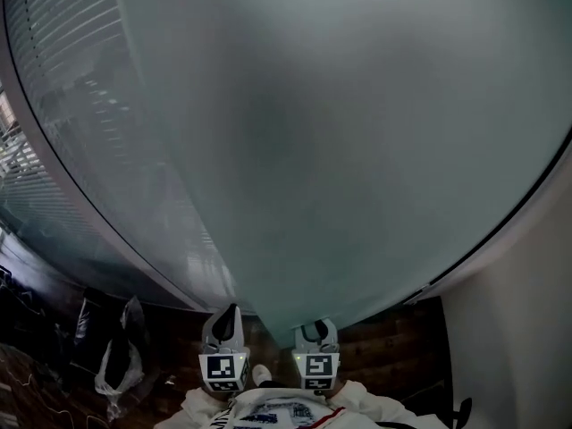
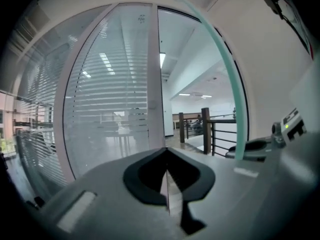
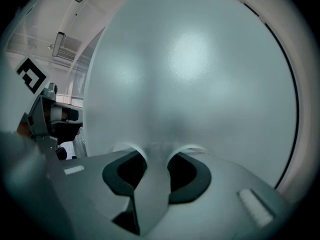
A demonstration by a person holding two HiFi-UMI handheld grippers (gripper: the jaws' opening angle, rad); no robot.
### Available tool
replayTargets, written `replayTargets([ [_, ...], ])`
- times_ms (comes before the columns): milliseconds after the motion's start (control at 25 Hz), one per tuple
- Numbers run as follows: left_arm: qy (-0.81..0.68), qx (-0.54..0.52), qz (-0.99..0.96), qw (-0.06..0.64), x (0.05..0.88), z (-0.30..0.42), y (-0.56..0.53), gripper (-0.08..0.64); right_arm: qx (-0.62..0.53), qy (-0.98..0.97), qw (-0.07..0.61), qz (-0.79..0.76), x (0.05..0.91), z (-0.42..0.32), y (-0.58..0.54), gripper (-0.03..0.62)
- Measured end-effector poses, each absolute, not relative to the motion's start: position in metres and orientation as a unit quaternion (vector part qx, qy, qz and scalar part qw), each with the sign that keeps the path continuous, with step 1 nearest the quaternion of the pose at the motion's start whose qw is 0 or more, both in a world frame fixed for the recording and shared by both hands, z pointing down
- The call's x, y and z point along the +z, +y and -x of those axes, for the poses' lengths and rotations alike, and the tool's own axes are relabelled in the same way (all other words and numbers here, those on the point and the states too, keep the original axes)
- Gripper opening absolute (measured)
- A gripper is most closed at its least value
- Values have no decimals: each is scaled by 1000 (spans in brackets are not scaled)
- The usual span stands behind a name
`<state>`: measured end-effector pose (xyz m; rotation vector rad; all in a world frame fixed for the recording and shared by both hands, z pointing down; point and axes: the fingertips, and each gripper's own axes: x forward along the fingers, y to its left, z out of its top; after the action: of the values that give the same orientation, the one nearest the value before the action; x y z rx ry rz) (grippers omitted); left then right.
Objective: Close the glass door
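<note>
Glass fills the head view: the glass door [image 1: 357, 132] towers at 12 o'clock over both grippers, its free edge running down toward my left gripper [image 1: 230, 315], with my right gripper [image 1: 315, 331] at its face. In the left gripper view my jaws are clenched on nothing, and the door's upright green edge [image 2: 234, 94] stands at 3 o'clock. In the right gripper view my jaws stand apart and empty, the pane dead ahead at 12, so I judge this hand the nearer to push.
</note>
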<state>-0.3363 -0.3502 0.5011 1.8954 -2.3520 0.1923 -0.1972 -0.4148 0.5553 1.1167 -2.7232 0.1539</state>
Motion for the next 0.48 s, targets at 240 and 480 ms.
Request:
replayTargets([
  [240,-749,53,-657,71,517,366,-366,3,67,-899,110,-419,561,213,-429,115],
  [480,-723,43,-686,70,524,365,-384,3,62,-896,105,-427,563,209,-443,117],
])
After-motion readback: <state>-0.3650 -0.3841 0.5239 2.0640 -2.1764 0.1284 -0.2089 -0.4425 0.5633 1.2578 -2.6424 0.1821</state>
